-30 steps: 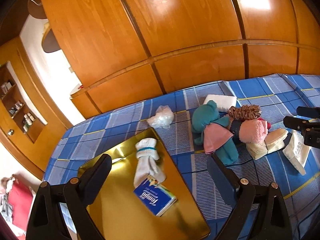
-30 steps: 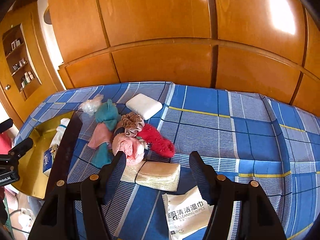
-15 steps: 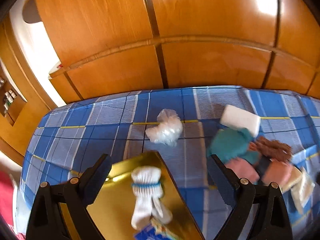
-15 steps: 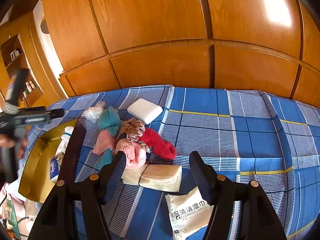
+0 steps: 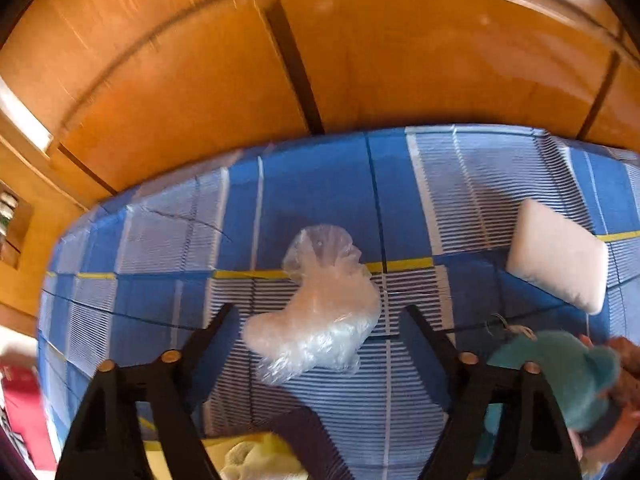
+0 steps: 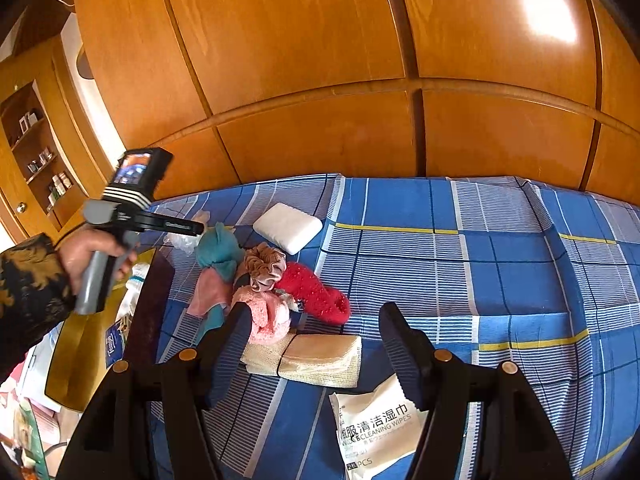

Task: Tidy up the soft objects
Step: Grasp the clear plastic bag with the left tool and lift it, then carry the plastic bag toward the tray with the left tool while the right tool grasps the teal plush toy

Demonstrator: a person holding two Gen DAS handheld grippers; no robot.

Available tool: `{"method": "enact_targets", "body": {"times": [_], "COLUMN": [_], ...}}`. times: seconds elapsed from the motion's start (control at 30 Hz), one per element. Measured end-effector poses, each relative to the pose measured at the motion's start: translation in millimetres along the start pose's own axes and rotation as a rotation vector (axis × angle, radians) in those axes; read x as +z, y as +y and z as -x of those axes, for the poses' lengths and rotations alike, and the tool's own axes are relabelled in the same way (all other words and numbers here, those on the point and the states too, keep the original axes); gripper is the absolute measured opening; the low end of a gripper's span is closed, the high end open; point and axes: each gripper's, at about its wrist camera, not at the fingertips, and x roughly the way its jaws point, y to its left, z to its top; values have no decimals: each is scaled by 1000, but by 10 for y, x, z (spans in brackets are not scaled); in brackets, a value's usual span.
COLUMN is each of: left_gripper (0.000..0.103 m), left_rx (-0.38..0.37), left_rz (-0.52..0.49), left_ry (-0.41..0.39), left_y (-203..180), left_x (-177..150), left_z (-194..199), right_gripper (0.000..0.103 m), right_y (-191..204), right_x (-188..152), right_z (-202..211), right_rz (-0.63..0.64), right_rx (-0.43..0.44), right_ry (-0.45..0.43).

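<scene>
The crumpled clear bag (image 5: 320, 304) lies on the blue plaid bedspread (image 5: 472, 184), its long axis running from lower left to upper right. The left gripper (image 5: 316, 320) frames it; its jaws have just been closing, yet the pads stand clear of the plastic. The right gripper (image 6: 314, 316) hangs parted and empty above the beige mesh cloth (image 6: 308, 356). Blur softens the teal plush (image 5: 560, 376), which is cut off by a finger.

teal plush toy (image 5: 568, 376) cut off (blurred)
</scene>
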Motion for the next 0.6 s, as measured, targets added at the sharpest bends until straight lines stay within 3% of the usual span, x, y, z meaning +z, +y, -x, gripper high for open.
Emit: {"method": "enact_targets", "body": {"times": [0.03,0.07,0.1,0.17,0.37,0.6], "left_gripper": [58,57,49,36,34,34], "left_rx": [-17,-26,-32,-26,-91,-207], "left_rz": [14,24,30,30,62,82], "left_ry": [28,46,64,57,-49,-200], "left_y": [16,27,32,34,62,25], "left_x": [16,19,19,9,-76,-469], "left_z": [-84,-133,-185,-191,280,1129], "right_gripper": [67,67,67,67,67,67], "right_y": [-7,-17,-27,-40,-95,-171], "right_x": [1,3,4,3,6,-11], "right_z": [0,-2,0,-1,19,-19], "right_rz": [-3,-8,-12,-18,-49,-85], "right_rx": [-1,-1,0,-4,-7,-8], "right_ry": [0,0,0,-2,-10,5]}}
